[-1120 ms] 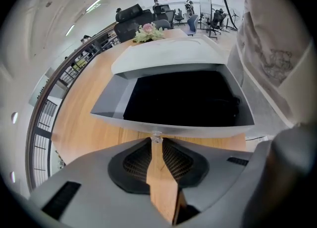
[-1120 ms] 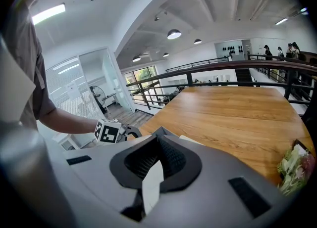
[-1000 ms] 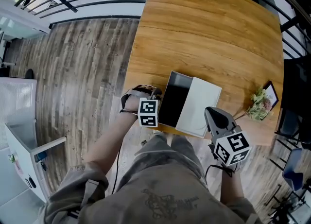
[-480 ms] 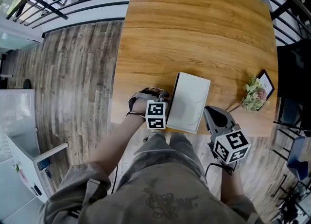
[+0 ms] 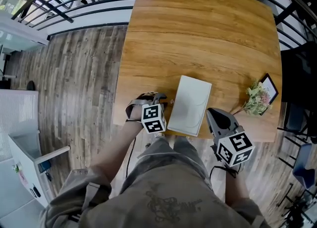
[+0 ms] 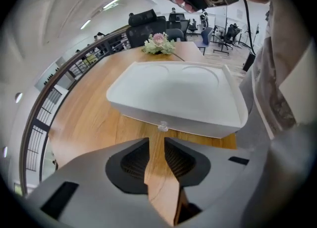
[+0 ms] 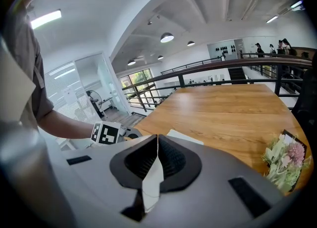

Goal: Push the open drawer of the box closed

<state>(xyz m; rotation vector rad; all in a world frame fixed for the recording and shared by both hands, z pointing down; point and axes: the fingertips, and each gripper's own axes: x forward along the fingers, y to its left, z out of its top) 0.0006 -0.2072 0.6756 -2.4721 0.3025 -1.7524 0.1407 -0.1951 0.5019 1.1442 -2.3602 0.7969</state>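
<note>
Left gripper [image 6: 156,140] sits at the left long side of the box [image 5: 190,104], nose aimed square at that side. Its jaws are spreading and pinch nothing. Only bare table [image 5: 198,34] shows in the gap, and the small clear knob [image 6: 162,126] stands just ahead of the tips, not between them.

The box lies near the table's front edge, long axis running away from the person. The drawer face looks flush with the shell; no dark opening shows in any view. Judgement: closure looks complete or nearly so, and any further push would run rightward, across the short axis.

Right gripper [image 5: 218,118] is pressed nearly together and empty. It hangs by the box's near right corner, clear of the drawer side.
</note>
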